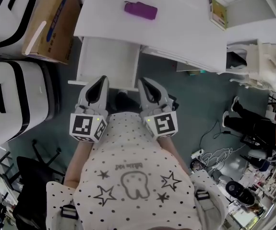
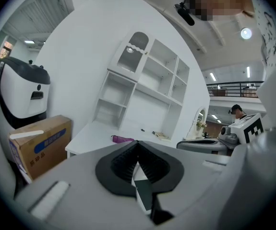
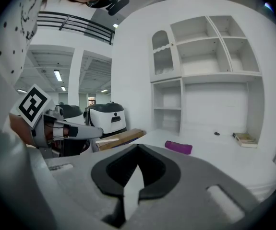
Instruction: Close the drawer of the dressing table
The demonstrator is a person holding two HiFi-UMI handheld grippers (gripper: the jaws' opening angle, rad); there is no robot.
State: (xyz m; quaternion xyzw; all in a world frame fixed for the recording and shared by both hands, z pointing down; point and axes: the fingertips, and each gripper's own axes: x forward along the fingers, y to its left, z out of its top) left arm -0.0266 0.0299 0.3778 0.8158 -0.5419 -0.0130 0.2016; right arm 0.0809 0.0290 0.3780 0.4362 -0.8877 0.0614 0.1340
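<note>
drawer [image 1: 110, 56]: pulled out toward the near side from under the left part of the dressing table [image 1: 176, 30], standing open, white inside
left gripper [image 1: 101, 83]: jaws closed tip to tip, nothing held between them; tips over the left part of the drawer's near front edge, contact not clear
right gripper [image 1: 143, 84]: jaws likewise pressed together at the tips, gripping nothing; tips at the drawer's near right corner, contact not clear
grippers together: side by side, near each other, both pointing far toward the table, marker cubes close to the dotted shirt [image 1: 138, 186]
purple case [image 1: 140, 9]: lying flat on the tabletop, far of the drawer and a little to its right
book [image 1: 218, 13]: flat on the tabletop, well right of the purple case
shelf unit [image 3: 210, 56]: white, upright along the far side of the tabletop, open compartments
cardboard box [image 1: 51, 20]: on the floor just left of the table, tilted
white machines [image 1: 13, 95]: left of the drawer, one near, one farther beside the box
floor [image 1: 200, 104]: grey-green, cables lying near right
</note>
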